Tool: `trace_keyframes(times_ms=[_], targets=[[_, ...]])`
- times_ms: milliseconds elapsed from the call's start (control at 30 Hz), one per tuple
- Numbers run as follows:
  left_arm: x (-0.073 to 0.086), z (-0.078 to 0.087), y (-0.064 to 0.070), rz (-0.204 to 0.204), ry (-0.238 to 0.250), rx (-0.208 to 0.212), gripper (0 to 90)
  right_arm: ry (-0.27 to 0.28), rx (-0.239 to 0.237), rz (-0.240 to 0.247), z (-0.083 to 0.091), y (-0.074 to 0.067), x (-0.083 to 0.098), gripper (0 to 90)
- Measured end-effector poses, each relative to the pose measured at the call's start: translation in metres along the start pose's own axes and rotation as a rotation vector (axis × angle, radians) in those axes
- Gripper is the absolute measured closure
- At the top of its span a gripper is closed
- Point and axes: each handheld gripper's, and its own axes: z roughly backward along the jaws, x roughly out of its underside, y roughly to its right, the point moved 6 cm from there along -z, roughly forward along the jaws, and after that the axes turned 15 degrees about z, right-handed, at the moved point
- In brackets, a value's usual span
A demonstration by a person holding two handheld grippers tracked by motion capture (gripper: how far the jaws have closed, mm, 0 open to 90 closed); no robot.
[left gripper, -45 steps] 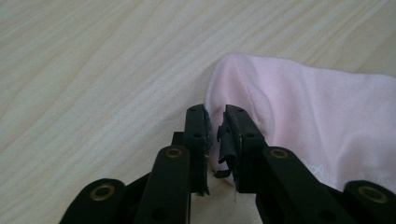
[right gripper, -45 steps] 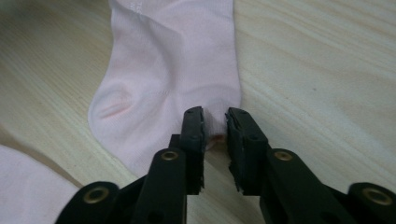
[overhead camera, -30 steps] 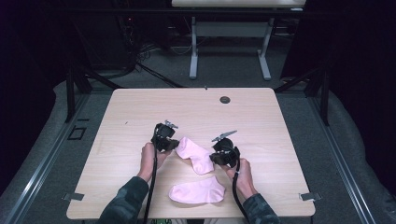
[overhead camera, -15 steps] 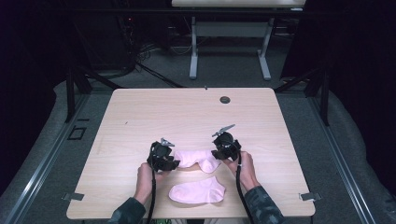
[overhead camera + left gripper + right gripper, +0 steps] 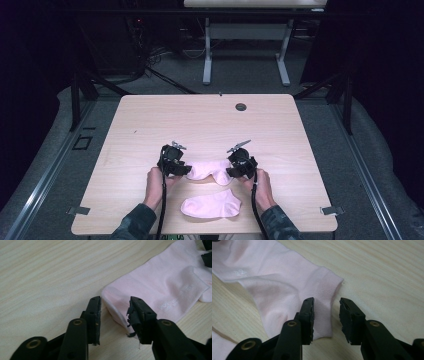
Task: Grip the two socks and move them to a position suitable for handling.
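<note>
A pink sock [image 5: 207,170] lies flat across the wooden table [image 5: 200,125], stretched between my two grippers. My left gripper [image 5: 184,170] stands open at the sock's left end. In the left gripper view its jaws [image 5: 113,306] straddle the rounded edge of the sock [image 5: 160,282] without pressing it; they have just been opening, then closing a little. My right gripper [image 5: 231,171] is open at the other end. Its jaws [image 5: 326,303] have just been opening around the ribbed cuff of the sock [image 5: 282,285]. A second pink sock [image 5: 212,205] lies nearer the front edge.
A dark round grommet [image 5: 241,106] sits near the table's far edge. Metal clips [image 5: 79,210] hold the front corners. Behind the table stand the white legs of another table [image 5: 207,55] and dark cables on the floor.
Both grippers were shut on the sock's ends and now stand open. The left gripper came toward the front edge, and the sock went from slanted to lying straight across.
</note>
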Motion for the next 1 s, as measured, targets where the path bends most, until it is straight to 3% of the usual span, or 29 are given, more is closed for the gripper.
trace_keyframes(times_ms=[67,100,167,200,267,333,567,833,867,1000], targets=[[0.000,-0.001,0.000,-0.004,-0.002,-0.003,68.6,0.018,-0.001,-0.025,-0.003,-0.001,0.000,65.3],[0.000,-0.001,0.000,-0.007,-0.006,-0.001,71.7,-0.003,-0.009,-0.010,-0.001,0.000,0.000,66.3],[0.001,-0.001,0.000,-0.014,-0.011,-0.001,76.3,-0.007,-0.011,-0.003,-0.001,0.000,0.001,68.8],[0.002,-0.002,0.000,-0.016,-0.013,-0.002,78.7,0.019,-0.005,-0.023,-0.003,-0.001,0.000,70.8],[0.004,-0.004,0.000,-0.027,-0.022,-0.001,83.4,0.000,-0.026,-0.009,-0.001,0.000,0.001,75.0],[0.006,-0.004,0.001,-0.034,-0.026,0.003,87.1,0.030,-0.040,-0.032,-0.003,-0.002,0.000,80.2],[0.012,-0.002,0.000,-0.062,-0.016,-0.003,88.9,0.053,-0.048,-0.033,-0.001,0.000,0.003,84.0],[0.014,-0.002,-0.002,-0.059,-0.012,0.004,89.1,0.036,-0.033,0.001,0.000,0.001,0.004,84.3],[0.014,-0.001,-0.002,-0.056,-0.010,0.006,89.2,0.066,-0.023,-0.017,-0.002,0.000,0.002,84.4],[0.014,0.001,-0.002,-0.055,0.003,0.010,89.4,0.047,-0.027,-0.002,0.001,-0.001,0.002,84.7]])
